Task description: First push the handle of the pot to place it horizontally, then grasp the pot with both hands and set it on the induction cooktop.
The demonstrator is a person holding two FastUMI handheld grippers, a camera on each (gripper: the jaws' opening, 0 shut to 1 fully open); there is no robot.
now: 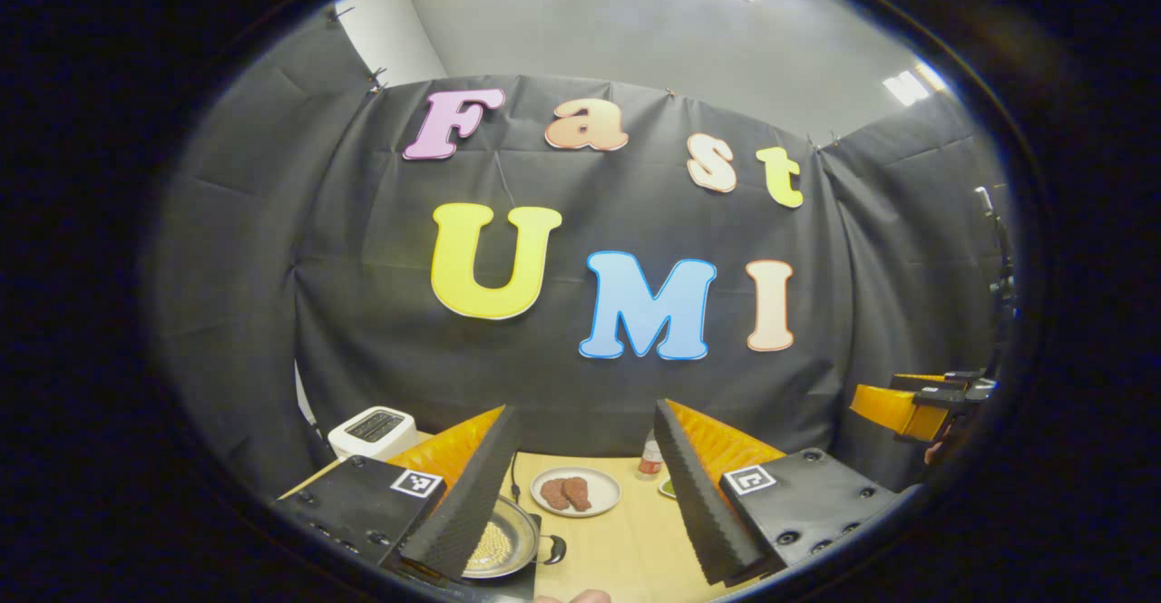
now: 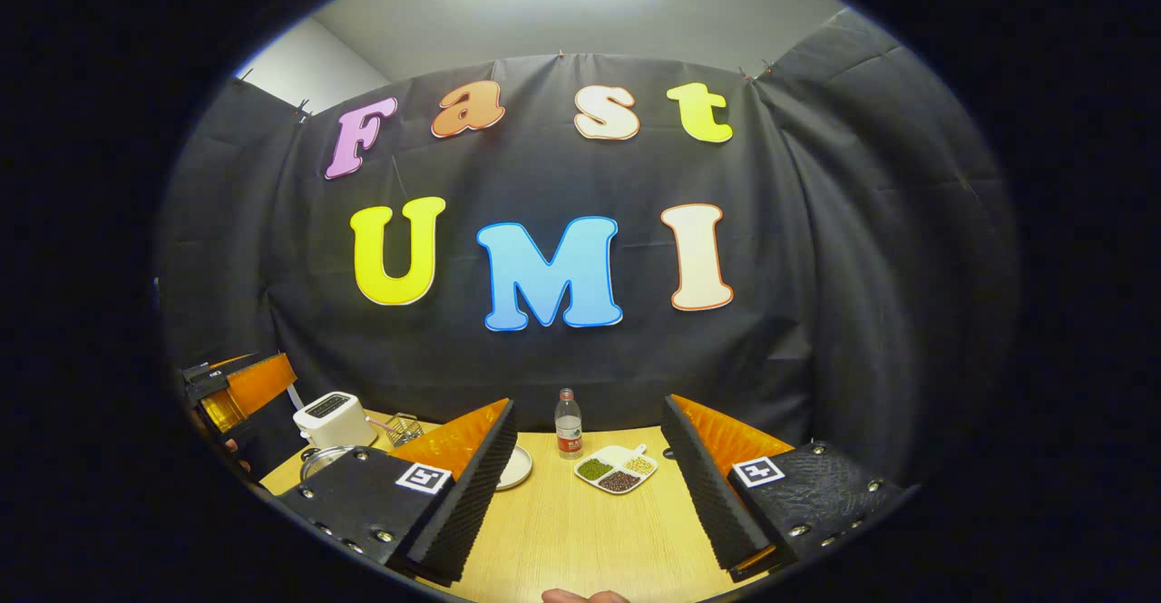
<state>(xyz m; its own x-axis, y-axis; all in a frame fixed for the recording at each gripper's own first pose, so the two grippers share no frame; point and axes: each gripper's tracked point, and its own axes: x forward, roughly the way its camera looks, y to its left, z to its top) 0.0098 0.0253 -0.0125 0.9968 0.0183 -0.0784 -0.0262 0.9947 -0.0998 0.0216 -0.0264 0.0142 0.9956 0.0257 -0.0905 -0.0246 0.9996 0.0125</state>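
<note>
In the left gripper view a shiny metal pot (image 1: 504, 541) holding pale yellow grains sits low on the wooden table (image 1: 626, 539), partly hidden behind my left finger. Its dark handle (image 1: 555, 549) sticks out to the right. My left gripper (image 1: 585, 408) is open and held above the table, nothing between its fingers. In the right gripper view the pot's rim (image 2: 319, 458) peeks out at the far left, beside the toaster. My right gripper (image 2: 588, 402) is open too, over the table's middle. Each gripper also shows at the other view's edge: the left gripper (image 2: 238, 387), the right gripper (image 1: 916, 408).
A white toaster (image 1: 372, 431) (image 2: 328, 416) stands at the back left with a small wire basket (image 2: 404, 428) beside it. A plate of brown pieces (image 1: 576, 491), a bottle (image 2: 569, 423) and a divided dish of beans (image 2: 617, 470) lie toward the back. Black cloth walls surround the table.
</note>
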